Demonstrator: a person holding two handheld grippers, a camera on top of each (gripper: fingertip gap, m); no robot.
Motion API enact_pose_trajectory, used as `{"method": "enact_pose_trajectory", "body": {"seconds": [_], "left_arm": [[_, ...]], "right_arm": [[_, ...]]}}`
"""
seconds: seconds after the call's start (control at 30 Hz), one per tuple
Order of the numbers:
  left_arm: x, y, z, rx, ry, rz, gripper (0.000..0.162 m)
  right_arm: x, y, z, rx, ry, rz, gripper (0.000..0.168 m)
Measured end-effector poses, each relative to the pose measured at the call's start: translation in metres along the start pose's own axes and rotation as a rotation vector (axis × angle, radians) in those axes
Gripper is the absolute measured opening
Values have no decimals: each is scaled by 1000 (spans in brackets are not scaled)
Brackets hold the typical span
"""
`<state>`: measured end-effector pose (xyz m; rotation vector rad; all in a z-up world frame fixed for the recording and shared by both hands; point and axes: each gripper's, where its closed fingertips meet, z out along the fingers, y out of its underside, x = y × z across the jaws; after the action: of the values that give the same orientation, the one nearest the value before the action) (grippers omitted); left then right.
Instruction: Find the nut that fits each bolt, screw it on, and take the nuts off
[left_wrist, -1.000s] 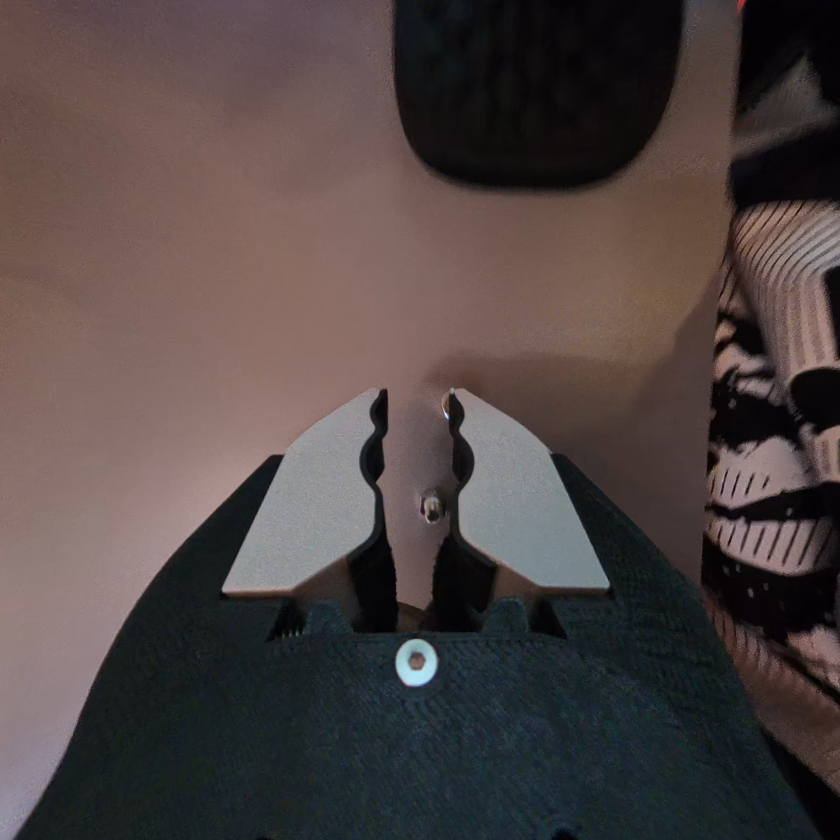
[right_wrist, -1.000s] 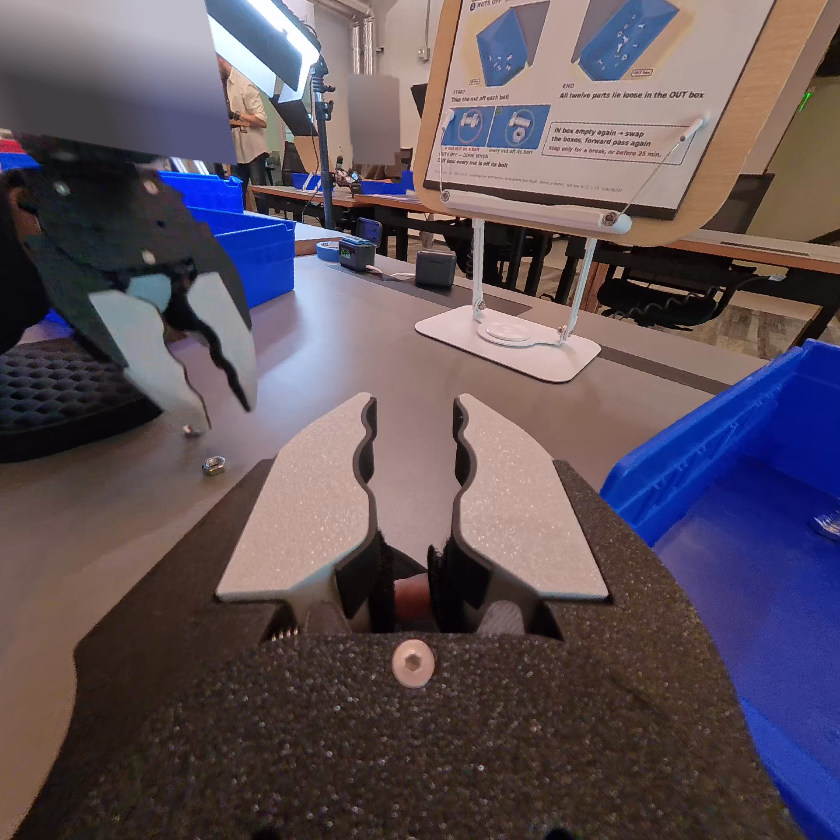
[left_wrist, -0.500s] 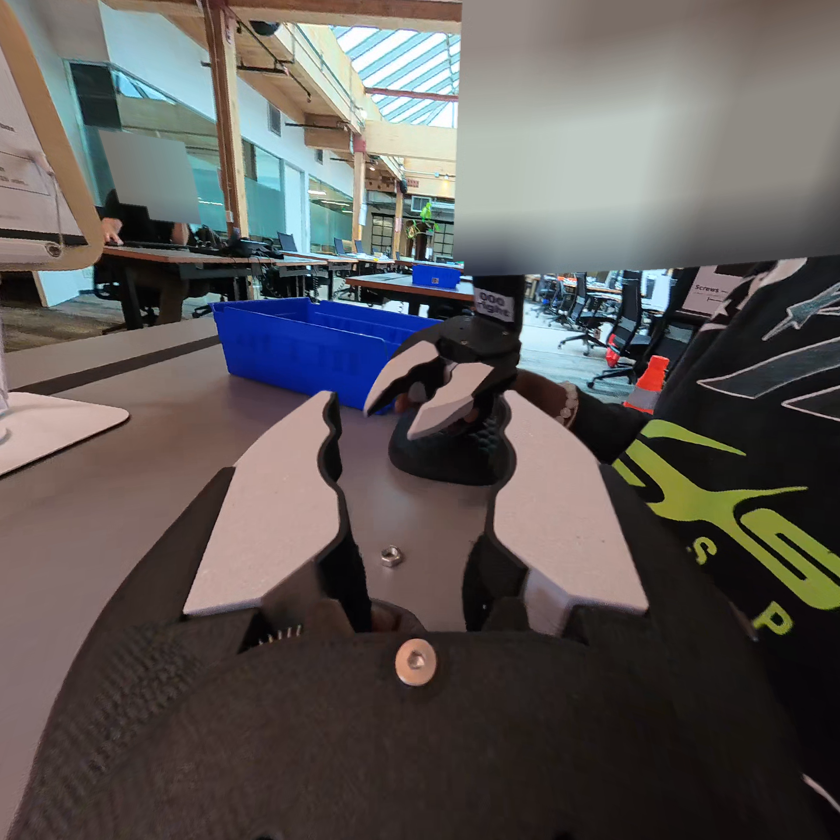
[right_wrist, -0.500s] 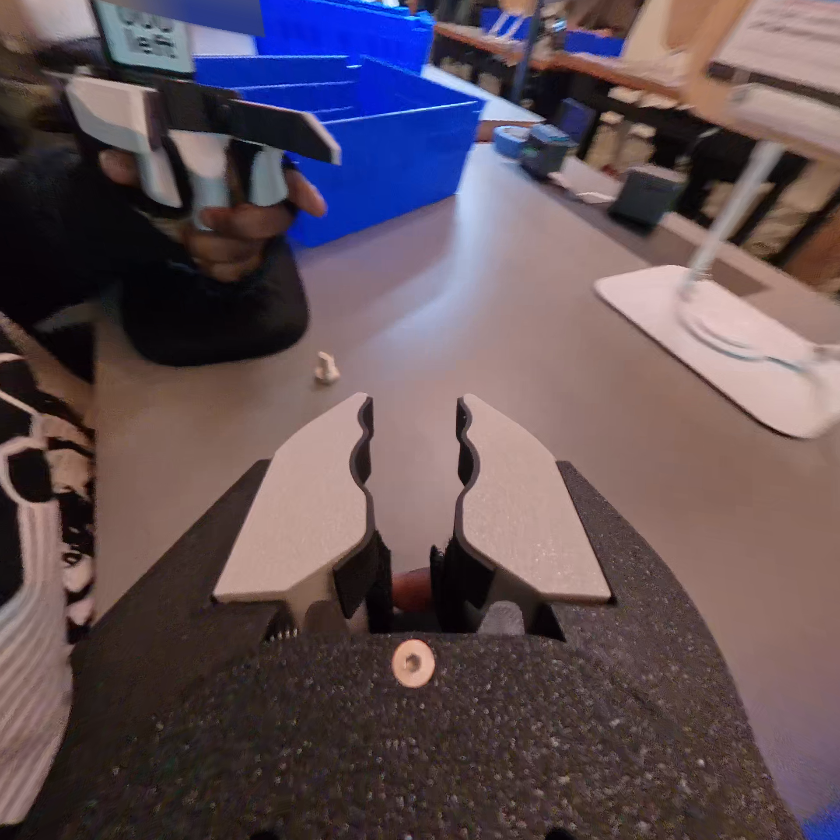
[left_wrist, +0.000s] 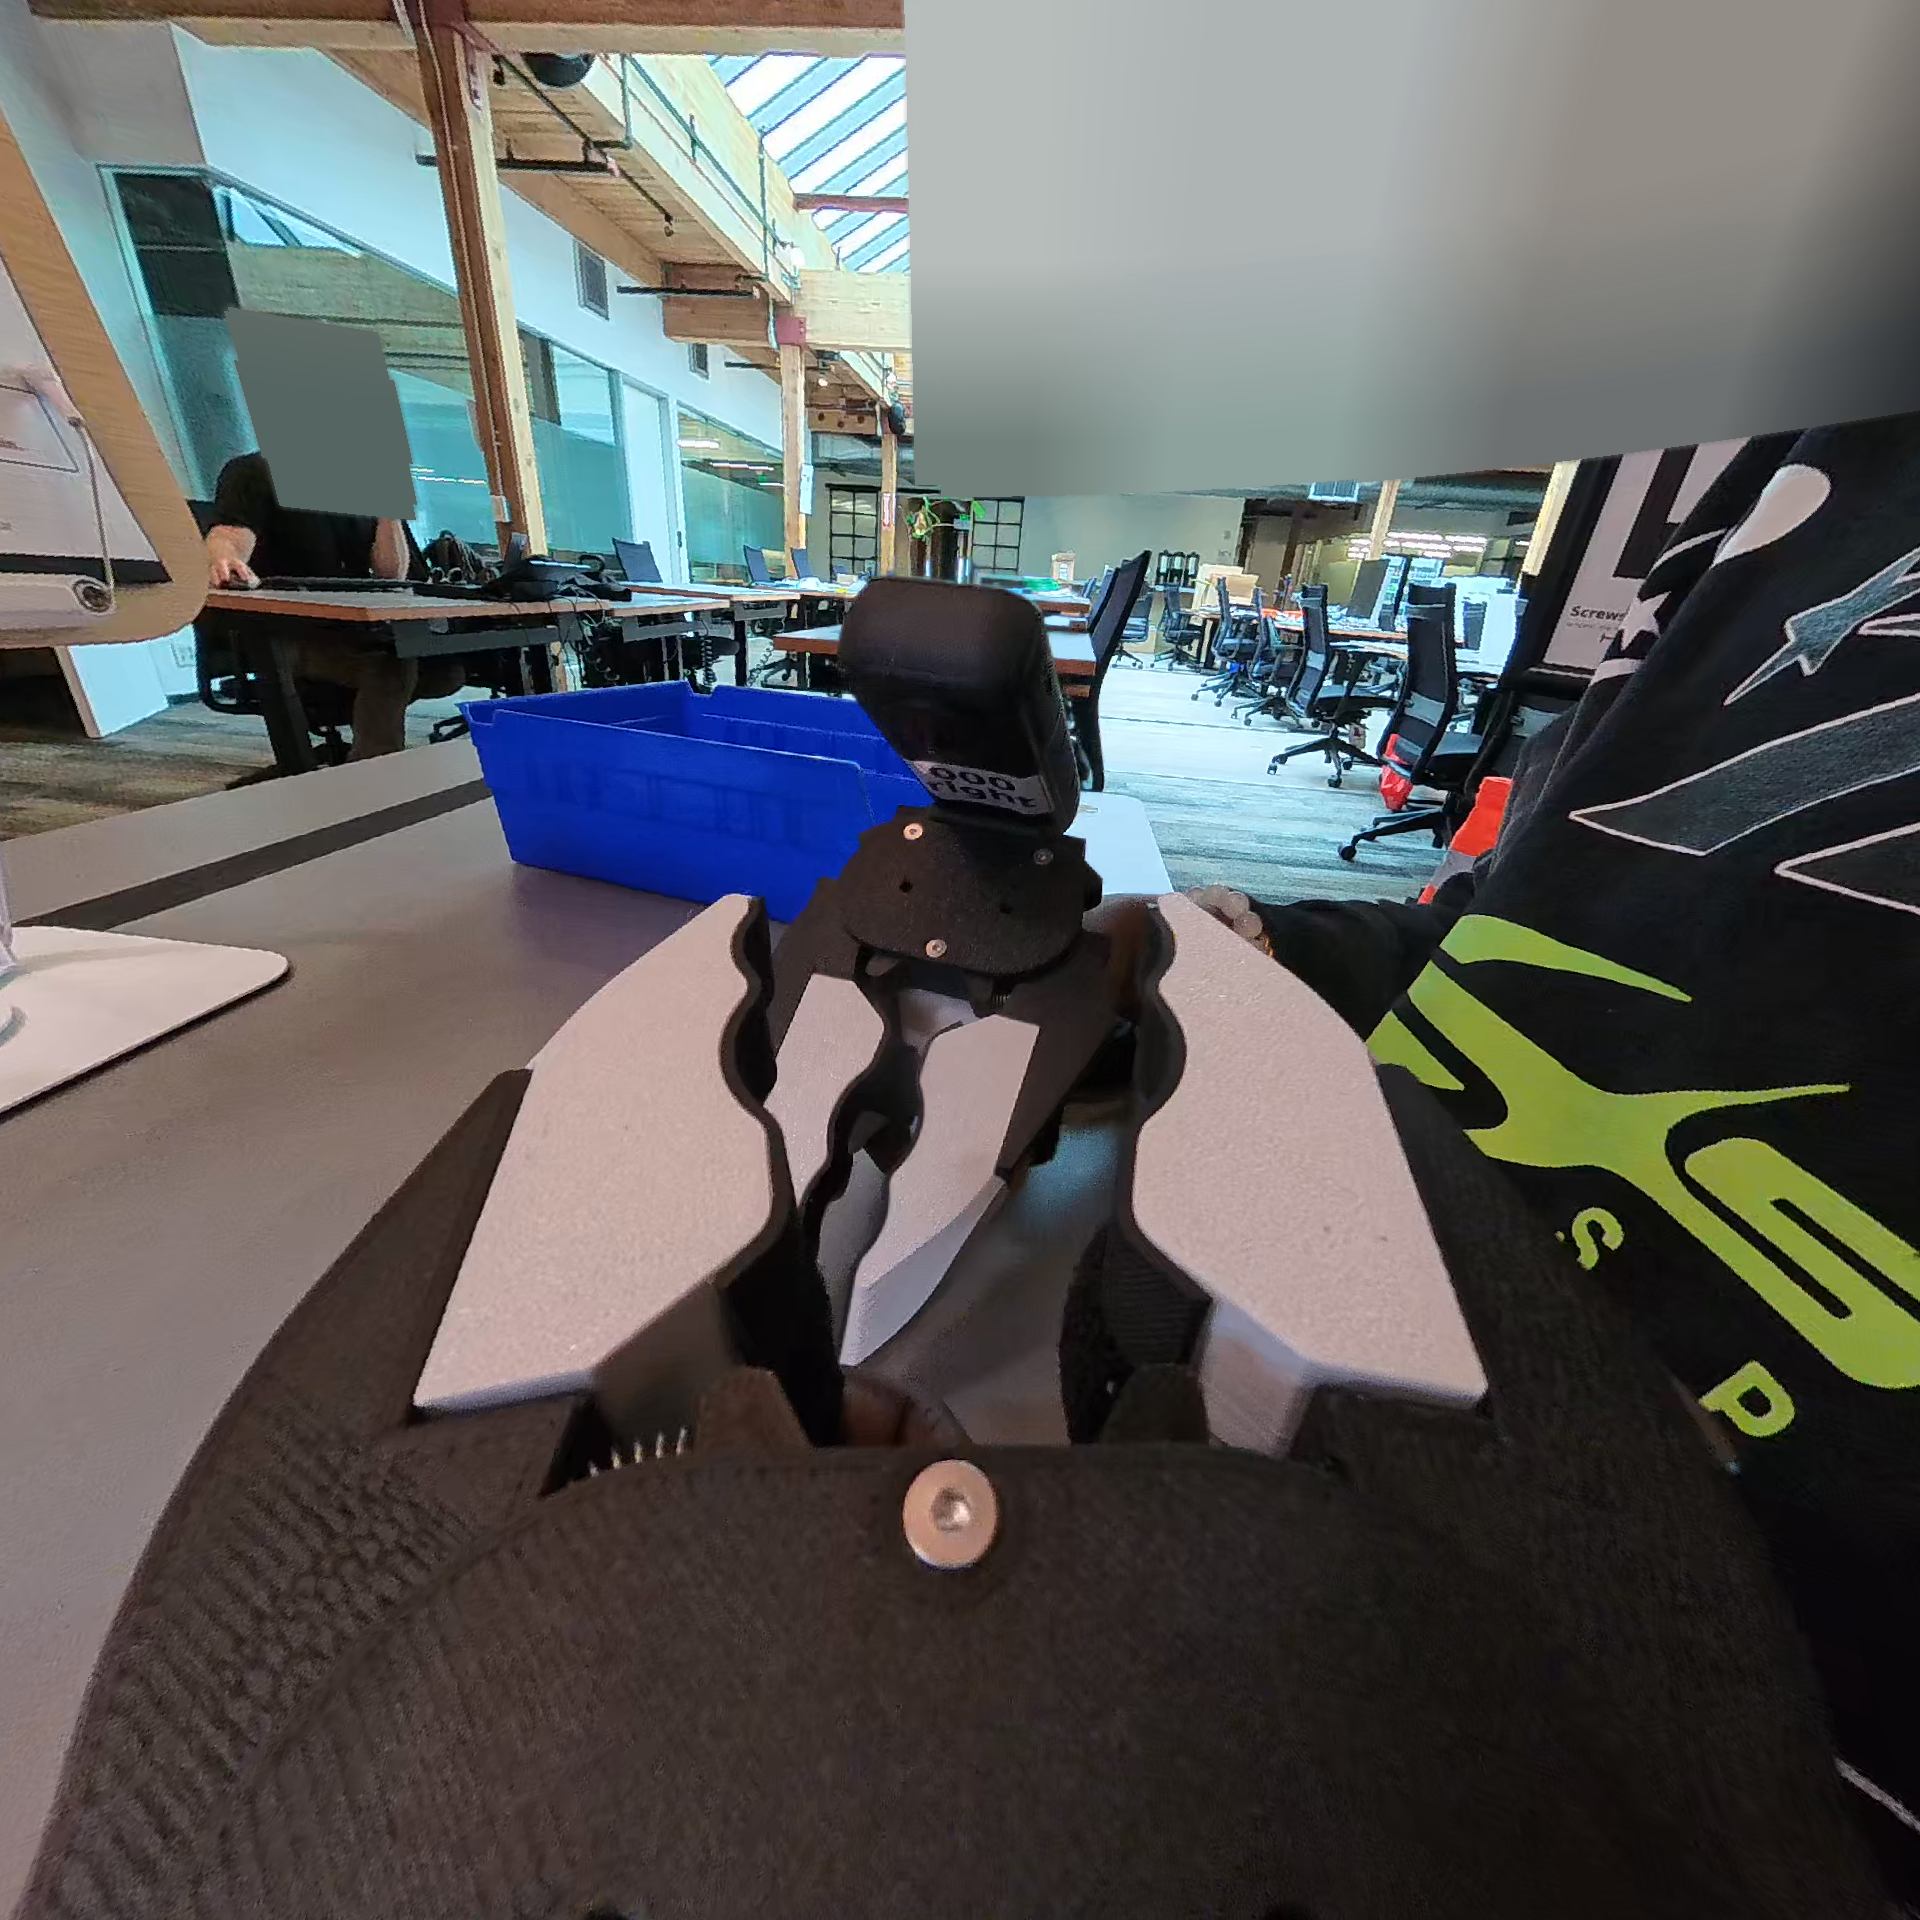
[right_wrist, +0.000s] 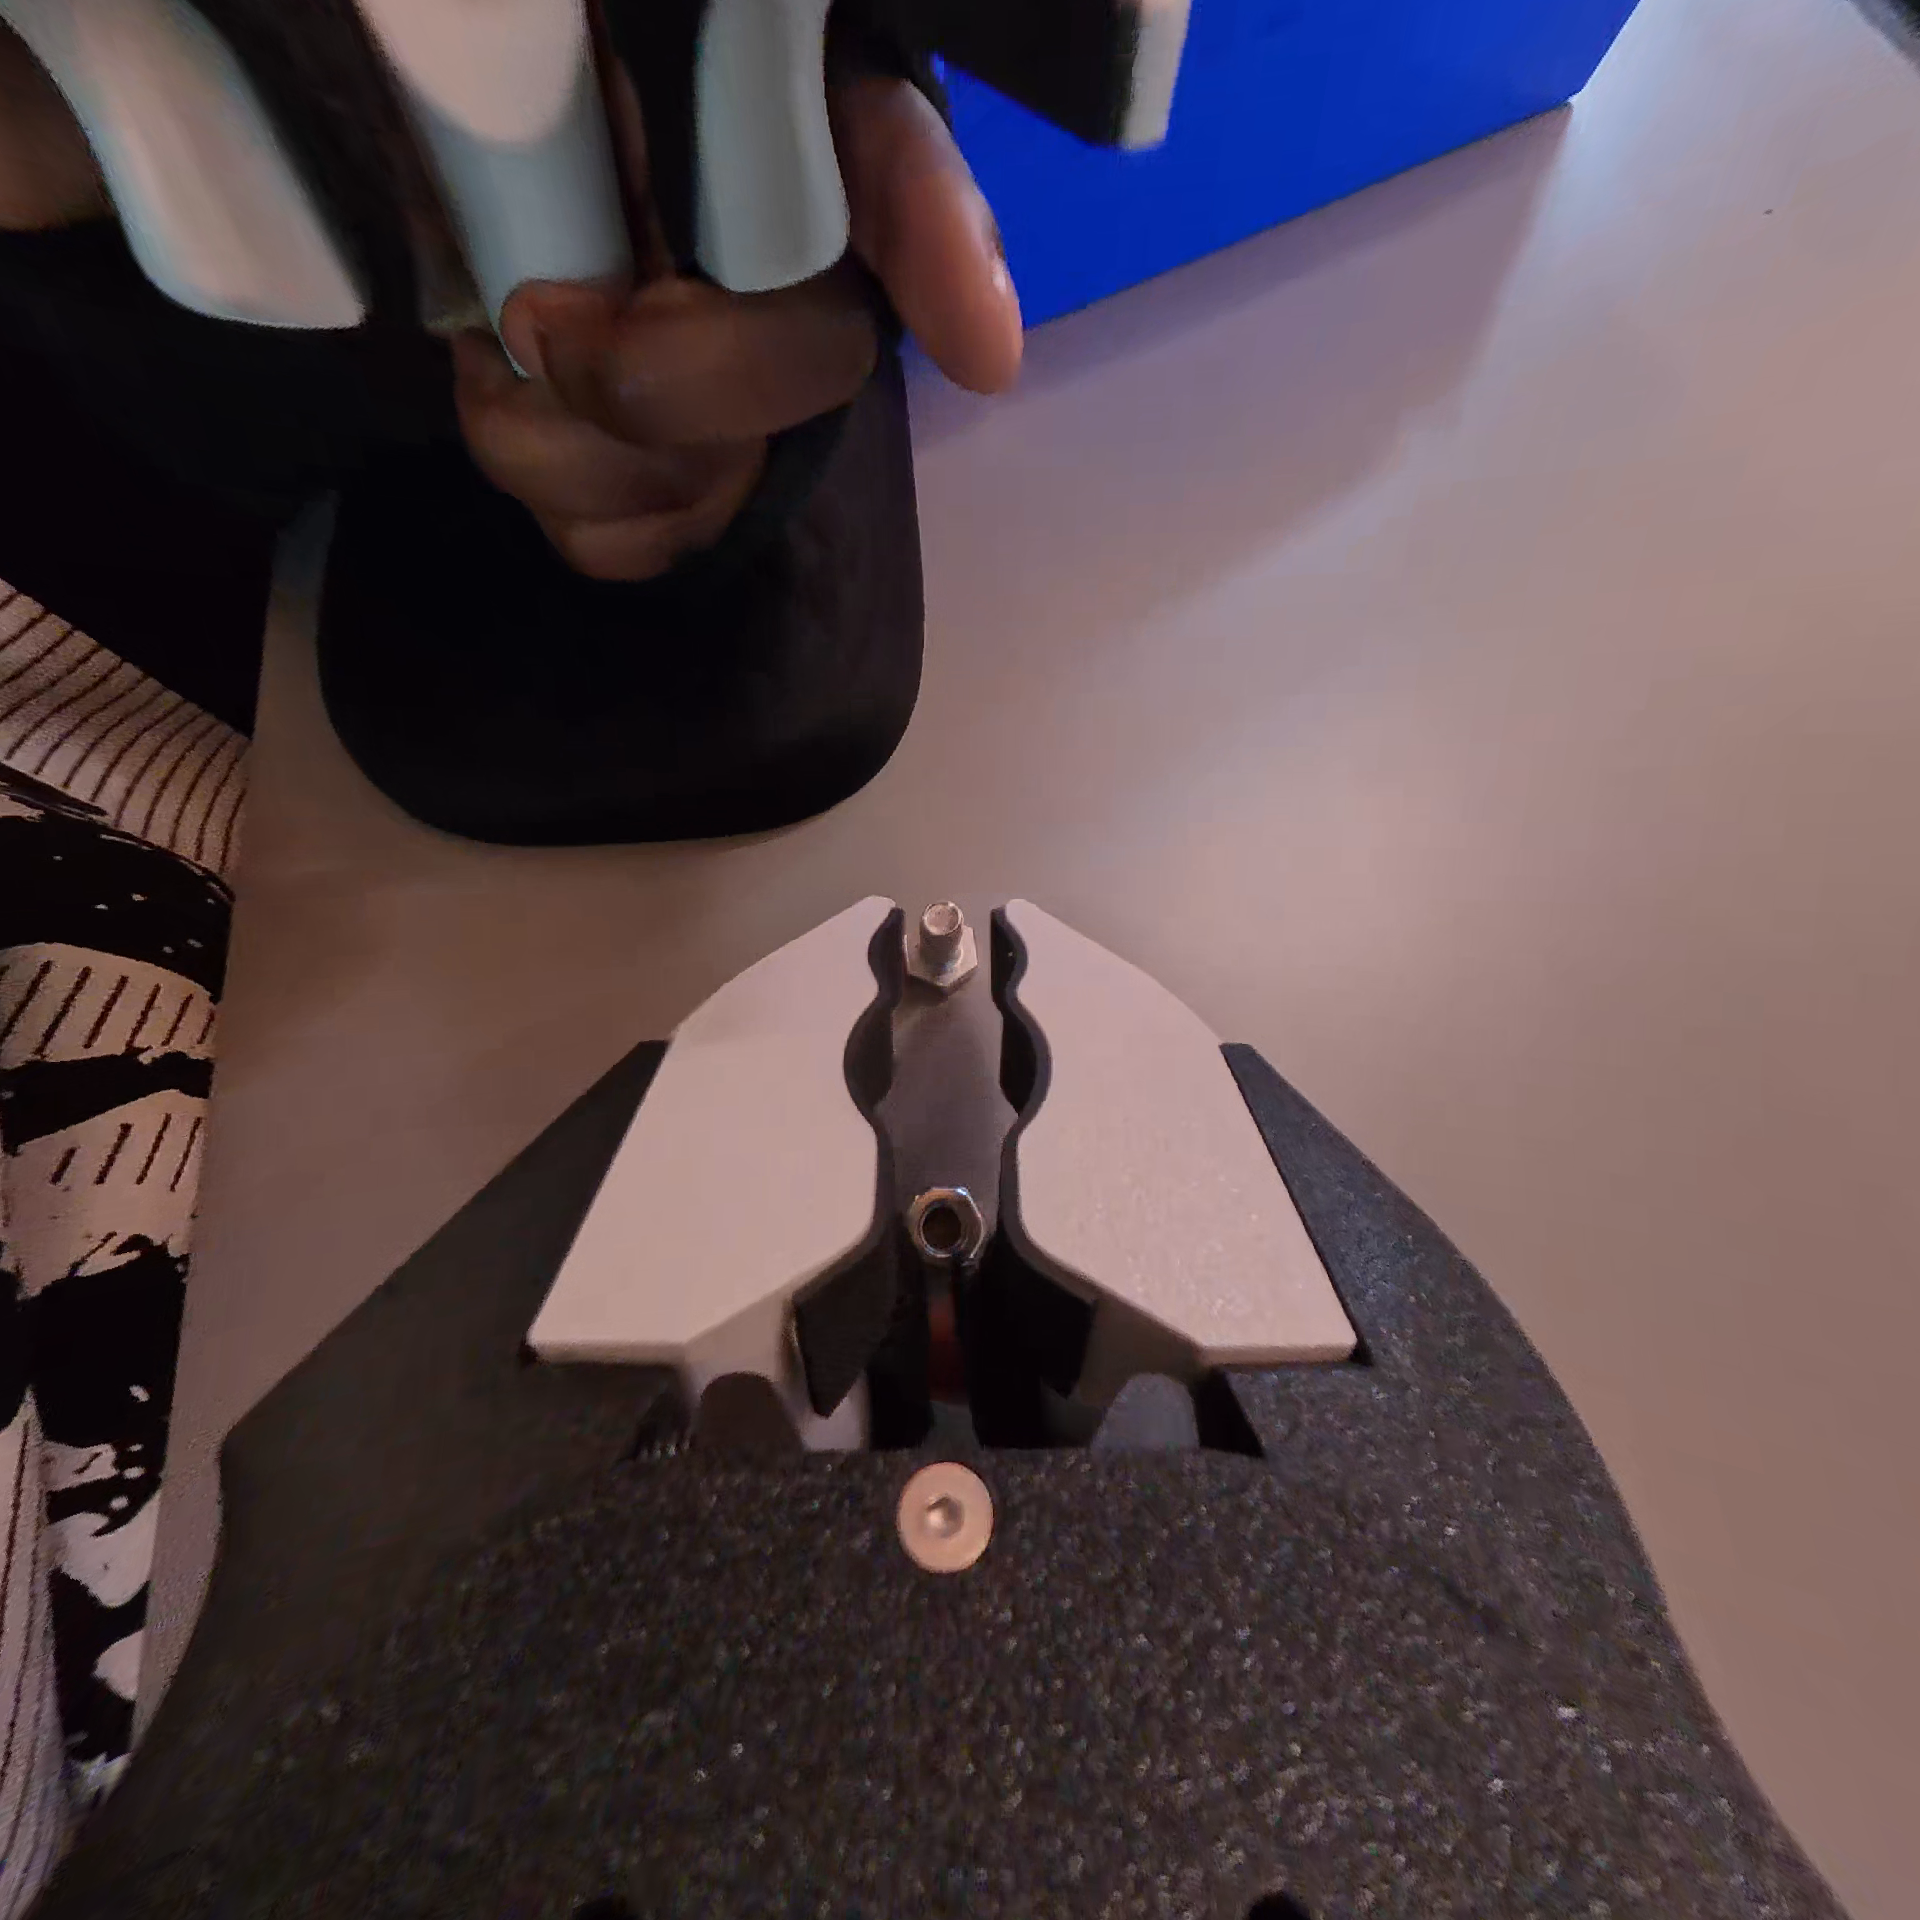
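The grey surface (right_wrist: 1351, 623) fills the right wrist view, with a blue bin (right_wrist: 1247, 135) at its far edge and a black pad (right_wrist: 623, 707) to the near left of that. The left tool (left_wrist: 956, 1049) stands level above the surface with its jaws spread wide and nothing between them. The right tool (right_wrist: 940, 935) points straight down, jaws parted by a narrow gap, gripping nothing.

Framed in that gap, at the tips, a short silver bolt (right_wrist: 940, 925) stands head-down on the surface, threaded end up, with a hex piece at its base that may be its head or a nut. Nearer, deeper in the gap, a loose silver hex nut (right_wrist: 940, 1226) lies flat, apart from the bolt.

Both parts are probably light, rigid and slick, so they would likely skate or tip if nudged. The nut is best pinched across two opposite flats; the bolt across its hex base, leaving the thread clear.
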<state>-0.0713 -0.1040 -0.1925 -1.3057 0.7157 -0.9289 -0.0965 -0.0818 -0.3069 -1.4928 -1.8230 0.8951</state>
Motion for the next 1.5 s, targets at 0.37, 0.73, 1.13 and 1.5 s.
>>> {"method": "enact_pose_trajectory", "body": {"seconds": [0.37,0.73,1.13,1.5], "left_arm": [[-18,13,2,-96,-139,-1,63],[-18,29,27,-231,-287,189,41],[-37,24,25,-220,-511,271,26],[-41,25,25,-236,-550,288,19]], "right_arm": [[10,-30,-53,147,14,55,8],[-3,-70,-99,247,12,66,8],[11,-79,-91,302,149,223,8],[10,-81,-87,315,158,241,8]]}}
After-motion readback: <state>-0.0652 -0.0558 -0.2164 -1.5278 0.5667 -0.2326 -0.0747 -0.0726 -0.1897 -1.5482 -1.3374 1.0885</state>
